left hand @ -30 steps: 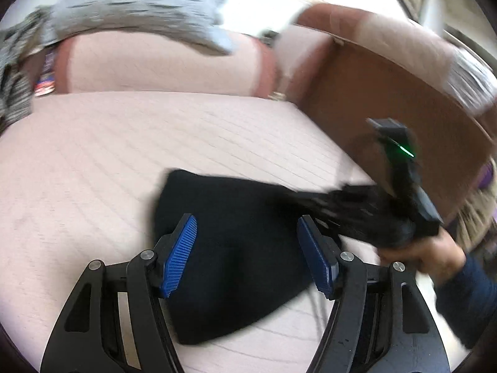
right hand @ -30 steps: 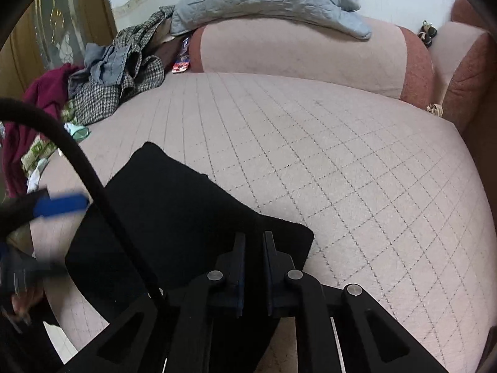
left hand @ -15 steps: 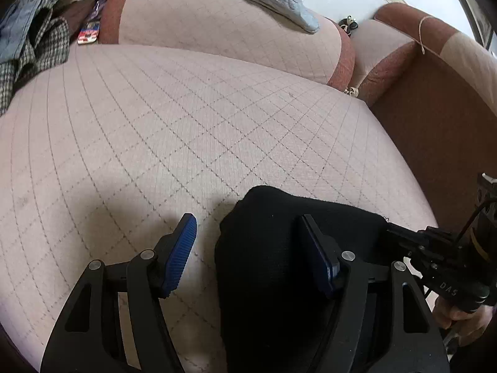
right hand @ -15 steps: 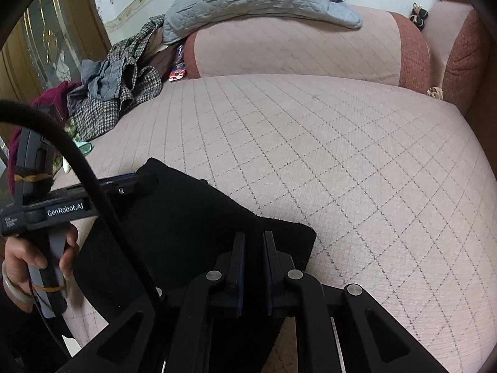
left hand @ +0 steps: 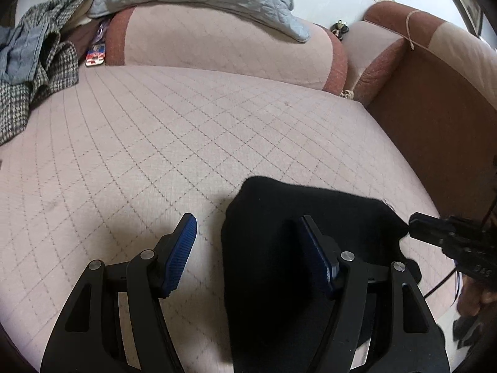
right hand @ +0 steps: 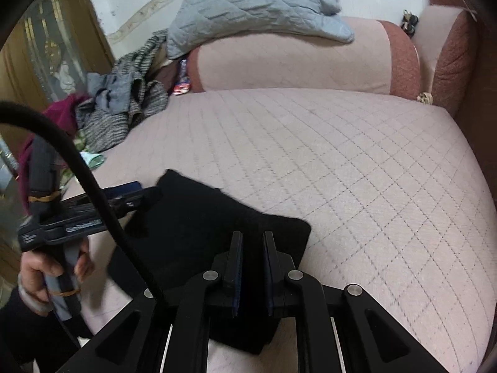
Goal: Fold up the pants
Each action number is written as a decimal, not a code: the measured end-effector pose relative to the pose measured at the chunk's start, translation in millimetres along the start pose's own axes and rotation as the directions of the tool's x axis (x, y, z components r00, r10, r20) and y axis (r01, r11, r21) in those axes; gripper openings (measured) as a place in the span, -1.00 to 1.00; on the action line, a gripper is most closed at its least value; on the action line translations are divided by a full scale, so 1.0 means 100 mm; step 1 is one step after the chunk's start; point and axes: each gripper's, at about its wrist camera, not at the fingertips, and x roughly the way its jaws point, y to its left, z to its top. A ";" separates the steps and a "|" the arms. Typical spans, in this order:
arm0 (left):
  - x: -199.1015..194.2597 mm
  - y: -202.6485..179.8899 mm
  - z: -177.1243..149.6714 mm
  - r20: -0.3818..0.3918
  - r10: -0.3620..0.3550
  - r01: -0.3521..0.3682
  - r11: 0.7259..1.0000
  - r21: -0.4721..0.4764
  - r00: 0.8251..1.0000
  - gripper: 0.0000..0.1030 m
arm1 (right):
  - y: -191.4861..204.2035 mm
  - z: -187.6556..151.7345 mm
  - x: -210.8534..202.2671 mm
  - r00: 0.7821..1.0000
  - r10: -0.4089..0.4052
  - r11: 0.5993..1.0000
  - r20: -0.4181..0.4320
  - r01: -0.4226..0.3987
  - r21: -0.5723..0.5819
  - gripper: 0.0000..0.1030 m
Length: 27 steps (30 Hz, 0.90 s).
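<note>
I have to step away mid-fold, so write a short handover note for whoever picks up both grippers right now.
Right gripper: shut on the near edge of the black pants.
Left gripper: open, holding nothing; its right finger is over the pants, its left finger over bare cushion.
Pants: a compact bundle already folded at least once, near the front edge of the pink quilted sofa seat.
Left: take the free side with the left gripper, make the final fold, flatten, release.

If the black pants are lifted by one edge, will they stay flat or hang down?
The black pants will probably hang limp: soft cloth, folded thick. Likely they unfold where only the right claw pinches. Sliding seems unlikely on the quilted cushion.
</note>
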 end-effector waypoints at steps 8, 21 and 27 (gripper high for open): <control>-0.11 -0.06 -0.09 0.009 0.002 -0.002 1.000 0.022 1.000 0.32 | 0.29 -0.20 -0.04 0.996 0.048 0.992 -0.076 -0.056 -0.110 -0.81; 0.05 -0.14 -0.22 -0.049 -0.010 0.011 0.999 0.040 0.999 0.32 | 0.23 -0.38 0.19 0.988 0.073 0.992 -0.140 -0.086 -0.094 -0.80; 0.02 -0.16 -0.22 -0.047 -0.003 0.005 0.999 0.051 0.999 0.32 | 0.09 -0.35 -0.01 0.988 0.126 0.992 -0.088 -0.126 0.009 -0.27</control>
